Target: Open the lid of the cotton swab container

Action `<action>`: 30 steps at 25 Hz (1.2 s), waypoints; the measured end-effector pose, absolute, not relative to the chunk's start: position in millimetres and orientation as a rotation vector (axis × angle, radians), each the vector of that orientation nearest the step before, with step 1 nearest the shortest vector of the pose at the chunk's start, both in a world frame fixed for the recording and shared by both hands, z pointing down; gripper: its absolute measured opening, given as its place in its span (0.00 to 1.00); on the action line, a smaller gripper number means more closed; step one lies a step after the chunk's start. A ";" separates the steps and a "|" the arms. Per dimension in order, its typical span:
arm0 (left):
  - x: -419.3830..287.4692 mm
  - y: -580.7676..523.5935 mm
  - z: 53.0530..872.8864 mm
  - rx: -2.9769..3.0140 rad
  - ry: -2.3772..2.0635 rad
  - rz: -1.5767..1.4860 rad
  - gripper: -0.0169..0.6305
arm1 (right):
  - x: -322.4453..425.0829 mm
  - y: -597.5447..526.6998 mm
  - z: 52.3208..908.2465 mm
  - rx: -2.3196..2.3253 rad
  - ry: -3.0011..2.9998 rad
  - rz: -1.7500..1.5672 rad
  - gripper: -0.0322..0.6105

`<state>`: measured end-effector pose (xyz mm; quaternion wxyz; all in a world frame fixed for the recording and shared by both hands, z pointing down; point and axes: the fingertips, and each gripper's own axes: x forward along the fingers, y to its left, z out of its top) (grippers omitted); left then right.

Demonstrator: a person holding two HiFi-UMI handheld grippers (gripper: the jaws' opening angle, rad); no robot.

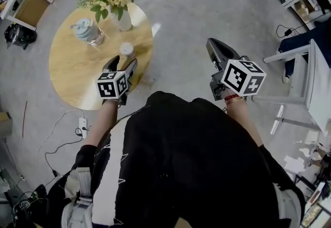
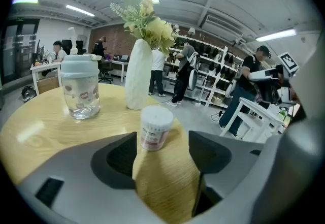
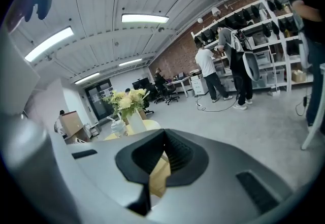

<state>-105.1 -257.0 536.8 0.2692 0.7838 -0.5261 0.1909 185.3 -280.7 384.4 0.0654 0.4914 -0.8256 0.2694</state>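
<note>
Head view: one cotton swab container (image 1: 126, 49) stands upright on the round table (image 1: 72, 74), near the white vase (image 1: 124, 21) on the side towards the person and close to the table's edge. One clear bottle (image 1: 89, 32) with a pale blue lid stands beside the vase, further in on the table. The left gripper (image 1: 124, 60) has its jaws spread just short of the container. The right gripper (image 1: 216, 43) hangs over the floor, well apart from the vase and off the table.

Left gripper view: the container (image 2: 155, 129) sits ahead of the vase (image 2: 139, 75), in line with the gap between the wide-open jaws but beyond their tips, untouched. It looks like a small, light, stiff plastic tub with smooth sides, so it would probably skate or tip on the wood if nudged. A sound hold, I judge, is across the labelled body below the white lid, firm but not crushing, leaving the lid's rim free for the other gripper.

Right gripper view: the jaws are pressed together with nothing between them. One vase (image 3: 136, 122) of flowers shows far ahead.

Counted: one container, one vase, one bottle, one table, two grippers
</note>
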 end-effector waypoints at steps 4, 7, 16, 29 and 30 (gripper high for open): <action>-109.2 -270.7 547.2 2.091 -1.439 0.547 0.52 | 211.6 -272.8 382.1 1.567 -2.454 0.810 0.06; -106.9 -278.3 551.2 2.100 -1.425 0.538 0.52 | 229.5 -262.6 382.3 1.620 -2.420 0.813 0.06; -107.2 -290.5 566.6 2.127 -1.407 0.641 0.52 | 265.6 -243.5 375.8 1.766 -2.361 0.848 0.06; -110.1 -297.7 569.0 2.144 -1.435 0.659 0.51 | 269.6 -233.7 381.8 1.783 -2.320 0.855 0.06; -110.1 -297.2 568.7 2.145 -1.434 0.658 0.51 | 269.0 -233.7 382.1 1.782 -2.319 0.857 0.06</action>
